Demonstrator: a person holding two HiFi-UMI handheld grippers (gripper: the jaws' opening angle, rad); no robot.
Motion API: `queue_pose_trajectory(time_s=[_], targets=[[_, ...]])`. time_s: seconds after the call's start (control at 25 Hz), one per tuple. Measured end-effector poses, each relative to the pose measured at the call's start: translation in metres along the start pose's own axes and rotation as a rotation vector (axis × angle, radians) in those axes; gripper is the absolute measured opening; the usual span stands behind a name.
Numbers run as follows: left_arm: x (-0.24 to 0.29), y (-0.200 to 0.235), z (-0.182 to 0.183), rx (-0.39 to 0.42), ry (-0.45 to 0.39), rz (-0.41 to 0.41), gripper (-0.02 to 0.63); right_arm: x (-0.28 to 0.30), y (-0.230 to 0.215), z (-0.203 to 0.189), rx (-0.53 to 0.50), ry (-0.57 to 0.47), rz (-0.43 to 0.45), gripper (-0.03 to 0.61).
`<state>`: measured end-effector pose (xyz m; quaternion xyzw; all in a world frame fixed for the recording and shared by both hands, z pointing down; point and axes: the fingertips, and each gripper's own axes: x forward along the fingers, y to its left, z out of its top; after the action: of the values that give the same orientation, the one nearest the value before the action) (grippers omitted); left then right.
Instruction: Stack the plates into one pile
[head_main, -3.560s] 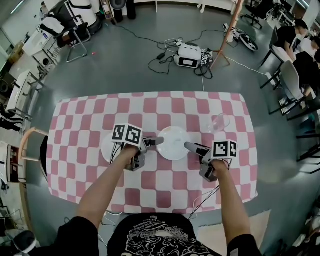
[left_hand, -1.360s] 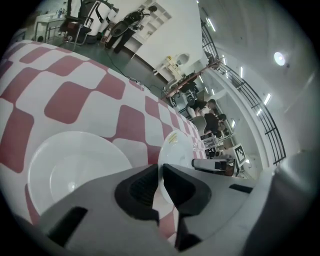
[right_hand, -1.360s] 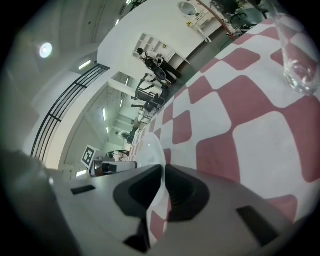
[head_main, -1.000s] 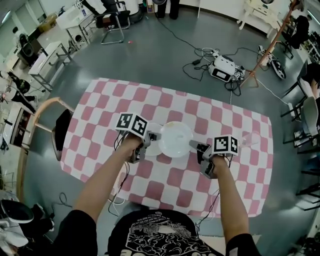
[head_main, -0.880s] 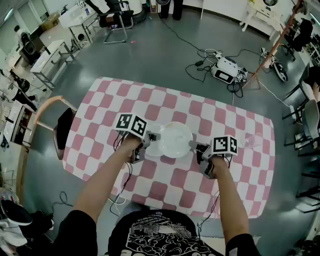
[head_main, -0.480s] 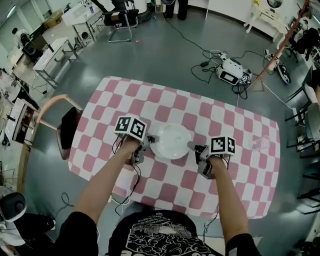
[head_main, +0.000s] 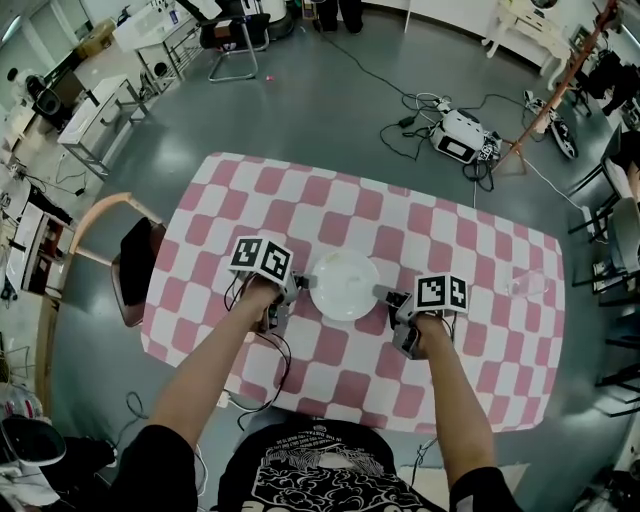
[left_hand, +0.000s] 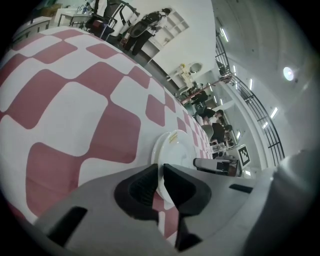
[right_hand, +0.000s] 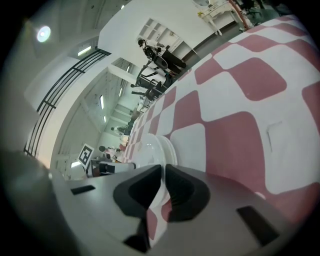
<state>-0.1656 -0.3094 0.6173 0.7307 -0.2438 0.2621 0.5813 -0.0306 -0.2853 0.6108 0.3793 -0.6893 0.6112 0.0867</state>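
Observation:
A white plate (head_main: 344, 285) hangs between my two grippers over the pink and white checked table (head_main: 470, 250). My left gripper (head_main: 305, 283) is shut on its left rim and my right gripper (head_main: 380, 293) on its right rim. In the left gripper view the plate (left_hand: 176, 150) runs edge-on into the closed jaws of that gripper (left_hand: 161, 175). The right gripper view shows the same plate (right_hand: 145, 146) pinched in the right gripper (right_hand: 163, 177). A second white rim (right_hand: 170, 146) lies close under it. From the head view that lower plate is hidden.
A clear stemmed glass (head_main: 525, 285) lies on its side near the table's right end. A wooden chair (head_main: 125, 265) stands at the left end. Cables and a power unit (head_main: 460, 135) lie on the floor beyond the far edge.
Both grippers have carried the plate leftward and a little lower. The second plate, which showed past the held plate's left edge a second ago, is now covered by it.

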Motion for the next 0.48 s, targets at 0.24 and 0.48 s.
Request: queue_pose_trajectory(time_s=[0.24,0.48], targets=[[0.0014,0.0001,0.0007,0.010,0.013,-0.017,0.041,-0.0010,0.0004,0.0002,-0.001,-0.004,-0.010,0.034],[0.0011,-0.0015,-0.0003,0.021,0.012,-0.017,0.054,-0.0020,0.0019,-0.0001,-0.038,0.005,-0.008,0.048]])
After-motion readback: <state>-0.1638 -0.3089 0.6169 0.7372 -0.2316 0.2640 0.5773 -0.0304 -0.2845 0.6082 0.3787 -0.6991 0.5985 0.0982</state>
